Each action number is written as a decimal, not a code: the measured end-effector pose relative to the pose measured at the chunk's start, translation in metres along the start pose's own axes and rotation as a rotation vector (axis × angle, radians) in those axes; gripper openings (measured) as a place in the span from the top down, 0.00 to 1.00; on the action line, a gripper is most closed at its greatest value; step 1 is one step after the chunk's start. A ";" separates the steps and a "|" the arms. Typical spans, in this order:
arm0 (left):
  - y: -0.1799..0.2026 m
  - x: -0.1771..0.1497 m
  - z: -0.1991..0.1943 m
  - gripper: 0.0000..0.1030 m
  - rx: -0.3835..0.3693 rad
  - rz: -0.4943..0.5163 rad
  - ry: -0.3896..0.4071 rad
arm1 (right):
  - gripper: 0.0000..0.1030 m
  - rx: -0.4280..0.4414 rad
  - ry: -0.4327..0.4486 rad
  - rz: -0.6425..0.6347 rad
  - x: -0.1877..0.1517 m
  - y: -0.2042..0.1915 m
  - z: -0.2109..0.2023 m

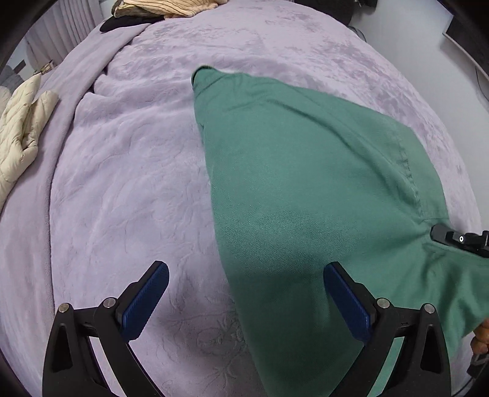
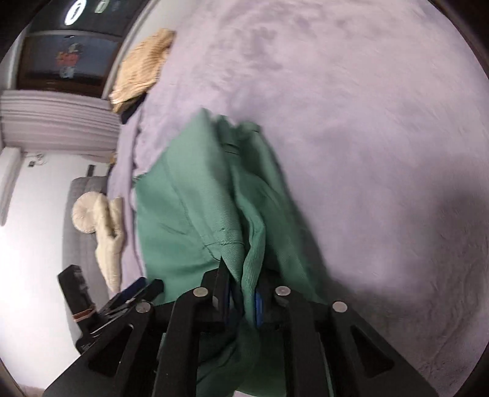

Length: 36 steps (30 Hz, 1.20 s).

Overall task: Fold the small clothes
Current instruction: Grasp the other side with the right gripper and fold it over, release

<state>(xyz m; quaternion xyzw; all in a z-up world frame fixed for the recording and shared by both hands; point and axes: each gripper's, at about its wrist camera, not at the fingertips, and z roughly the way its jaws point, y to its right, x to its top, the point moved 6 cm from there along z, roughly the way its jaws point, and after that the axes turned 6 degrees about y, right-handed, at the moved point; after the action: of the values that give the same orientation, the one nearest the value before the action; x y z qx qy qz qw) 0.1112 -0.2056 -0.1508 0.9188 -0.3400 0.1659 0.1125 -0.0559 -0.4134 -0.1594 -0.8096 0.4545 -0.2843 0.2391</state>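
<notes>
A green garment (image 1: 305,183) lies partly on the lilac plush blanket (image 1: 122,183) of a bed, and its near right end is pulled up. In the right wrist view my right gripper (image 2: 243,274) is shut on a bunched fold of the green garment (image 2: 189,207); cloth fills the gap between its blue pads. The tip of the right gripper (image 1: 458,239) shows at the right edge of the left wrist view, with the fabric gathered into it. My left gripper (image 1: 246,268) is open and points steeply down. It hovers over the garment's near left edge with nothing between its fingers.
A beige striped garment (image 1: 165,7) and a black cloth (image 1: 122,21) lie at the far end of the bed. A cream quilted jacket (image 1: 18,131) rests at the left edge. A grey seat (image 2: 79,213) and the floor lie beyond the bed. A hand (image 1: 481,336) shows at bottom right.
</notes>
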 end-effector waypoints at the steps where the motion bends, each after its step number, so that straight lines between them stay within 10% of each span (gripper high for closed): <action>1: 0.001 -0.001 0.002 0.01 0.001 -0.002 -0.008 | 0.82 0.006 -0.001 0.022 -0.005 0.008 -0.004; 5: -0.007 -0.002 -0.006 0.01 0.014 0.000 -0.005 | 0.56 -0.009 0.058 0.029 -0.014 0.014 -0.041; 15: -0.007 -0.029 -0.038 0.01 -0.035 -0.005 -0.025 | 0.42 0.042 0.087 -0.001 -0.074 -0.016 -0.095; 17: 0.005 -0.037 -0.040 0.01 -0.056 0.008 -0.034 | 0.52 -0.026 0.063 -0.019 -0.076 -0.016 -0.079; 18: 0.010 -0.041 -0.039 0.01 -0.059 0.016 -0.040 | 0.95 -0.049 0.067 -0.016 -0.073 -0.014 -0.072; 23: 0.030 -0.067 -0.038 0.01 -0.070 0.070 -0.059 | 0.96 -0.083 0.216 0.091 -0.064 -0.010 -0.092; 31: 0.033 -0.116 -0.023 0.00 -0.106 0.089 -0.097 | 0.97 -0.081 0.173 0.389 -0.108 0.064 -0.065; 36: 0.035 -0.117 -0.025 0.00 -0.102 0.098 -0.079 | 0.81 -0.173 0.171 0.300 -0.104 0.051 -0.098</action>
<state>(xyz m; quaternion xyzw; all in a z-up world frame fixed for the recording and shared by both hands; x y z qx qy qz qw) -0.0006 -0.1552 -0.1694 0.9000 -0.3968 0.1172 0.1374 -0.1976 -0.3599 -0.1466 -0.7234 0.6114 -0.2729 0.1687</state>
